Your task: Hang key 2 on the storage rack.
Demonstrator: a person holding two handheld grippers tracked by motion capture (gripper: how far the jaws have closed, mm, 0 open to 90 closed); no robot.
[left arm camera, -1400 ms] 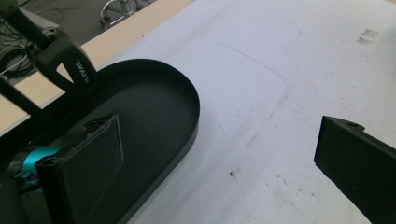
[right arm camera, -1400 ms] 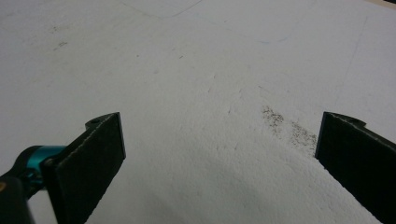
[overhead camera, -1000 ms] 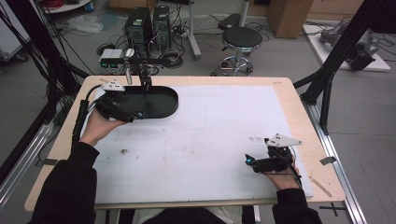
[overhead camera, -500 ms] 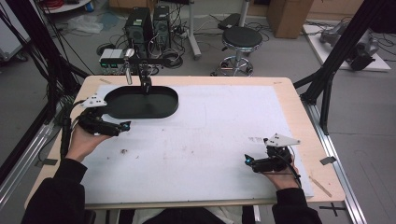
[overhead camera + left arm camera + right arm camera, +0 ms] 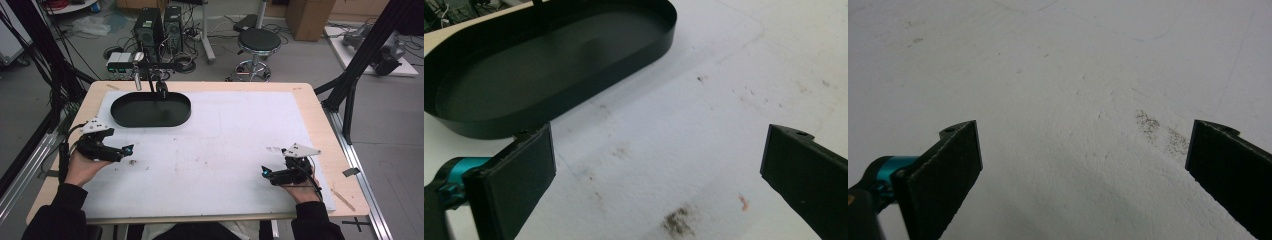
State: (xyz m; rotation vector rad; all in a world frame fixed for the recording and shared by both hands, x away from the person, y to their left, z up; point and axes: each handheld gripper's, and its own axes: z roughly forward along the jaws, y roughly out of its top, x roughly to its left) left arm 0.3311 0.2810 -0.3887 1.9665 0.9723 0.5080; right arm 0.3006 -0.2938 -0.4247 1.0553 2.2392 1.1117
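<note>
**Black tray lies crosswise at the table's far left**

The oval black tray (image 5: 150, 108) sits empty on the white mat (image 5: 225, 145), its long axis running left to right. In the left gripper view its left end is cut off. The left gripper (image 5: 125, 150) is near it, jaws apart; the right gripper (image 5: 265, 172), well apart from it, also gapes empty.

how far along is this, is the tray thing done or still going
Looks done: the black oval tray sits flat at the white mat's far left, nothing touching it. In hand: nothing; the left gripper rests open on the mat near the tray, the right gripper open near the front edge. No step visibly left.
</note>
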